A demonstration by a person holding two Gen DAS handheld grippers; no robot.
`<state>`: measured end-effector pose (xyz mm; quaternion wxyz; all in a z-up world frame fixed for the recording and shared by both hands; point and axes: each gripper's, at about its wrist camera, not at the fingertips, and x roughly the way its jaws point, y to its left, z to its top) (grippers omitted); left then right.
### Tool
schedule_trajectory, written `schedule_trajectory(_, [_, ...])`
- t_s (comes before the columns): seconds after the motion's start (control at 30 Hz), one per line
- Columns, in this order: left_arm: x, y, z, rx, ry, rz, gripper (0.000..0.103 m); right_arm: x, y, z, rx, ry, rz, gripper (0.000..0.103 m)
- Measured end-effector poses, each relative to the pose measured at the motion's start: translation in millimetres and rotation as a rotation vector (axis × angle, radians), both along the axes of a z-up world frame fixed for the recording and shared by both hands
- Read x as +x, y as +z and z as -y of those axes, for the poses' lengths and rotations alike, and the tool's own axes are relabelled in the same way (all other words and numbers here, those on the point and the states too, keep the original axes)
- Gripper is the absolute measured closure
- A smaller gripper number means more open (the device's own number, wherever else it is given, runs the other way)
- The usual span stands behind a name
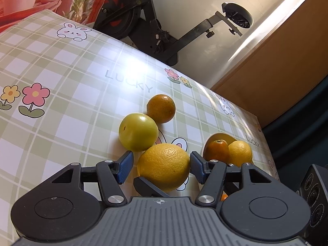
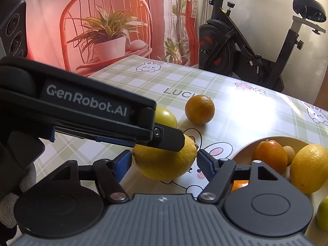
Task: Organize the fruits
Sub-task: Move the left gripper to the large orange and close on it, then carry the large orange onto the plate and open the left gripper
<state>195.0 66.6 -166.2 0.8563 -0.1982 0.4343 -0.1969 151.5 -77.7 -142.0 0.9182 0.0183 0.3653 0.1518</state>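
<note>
Tablecloth [image 1: 67, 106] is pale green and white plaid with white bunnies, pink and yellow flowers and grey "LUCKY" lettering. Big yellow lemon [image 1: 163, 167], yellow-green round fruit [image 1: 138, 131], darker orange [image 1: 161, 108] with speckled skin; cream plate [image 2: 244, 150] holds deep orange and yellow fruit. Gripper pads [image 1: 125, 167] blue on black arms, grey ribbed body; backdrop [image 2: 51, 20] red-pink with green plant print.

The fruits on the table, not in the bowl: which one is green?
The green fruit in the middle of the three. Behind it sits a small orange; in front, between the gripper fingers, a big yellow lemon. It alone is smooth and greenish.
</note>
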Motion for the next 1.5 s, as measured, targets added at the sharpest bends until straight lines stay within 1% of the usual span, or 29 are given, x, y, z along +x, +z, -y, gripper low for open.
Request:
schedule_trajectory(0.13, [-1.0, -5.2, 3.7, -0.002, -0.013, -0.008, 0.041, -0.1, -0.6, -2.1, 0.000, -0.013, -0.002, 0.031])
schedule_trajectory(0.23, [-4.8, -5.2, 3.6, 0.007, -0.008, 0.005, 0.041, -0.2, -0.6, -2.0, 0.000, -0.014, -0.003, 0.032])
schedule_trajectory(0.37, [-14.1, -4.3, -3.6, 0.002, 0.006, 0.001, 0.041, -2.6, 0.4, -1.5, 0.025, -0.009, -0.010, 0.034])
schedule_trajectory(0.6, [-34.1, 14.9, -5.8, 0.047, 0.030, 0.048, 0.041, -17.5, 7.1, -4.3, 0.074, 0.007, 0.008, 0.034])
schedule_trajectory(0.7, [-42.4, 25.4, -3.3, 0.055, 0.047, 0.070, 0.041, -23.9, 14.1, -4.1, 0.088, 0.011, 0.037, 0.034])
schedule_trajectory(0.8, [-49.2, 34.8, 3.8, 0.070, 0.044, 0.090, 0.041, -30.8, 20.9, -2.3, 0.098, 0.015, 0.065, 0.034])
schedule_trajectory(1.03, [-57.4, 54.5, 34.8, 0.122, -0.024, 0.134, 0.041, -52.2, 31.9, 13.1, 0.137, -0.029, 0.119, 0.034])
schedule_trajectory(1.2, [-59.3, 64.3, 67.4, 0.158, -0.092, 0.168, 0.041, -66.2, 37.9, 38.0, 0.176, -0.096, 0.151, 0.034])
schedule_trajectory(1.33, [-58.1, 66.3, 96.6, 0.181, -0.151, 0.187, 0.041, -77.5, 41.2, 63.2, 0.206, -0.159, 0.177, 0.034])
schedule_trajectory(1.5, [-56.8, 60.6, 128.0, 0.193, -0.224, 0.181, 0.041, -90.4, 40.5, 96.6, 0.225, -0.235, 0.188, 0.034])
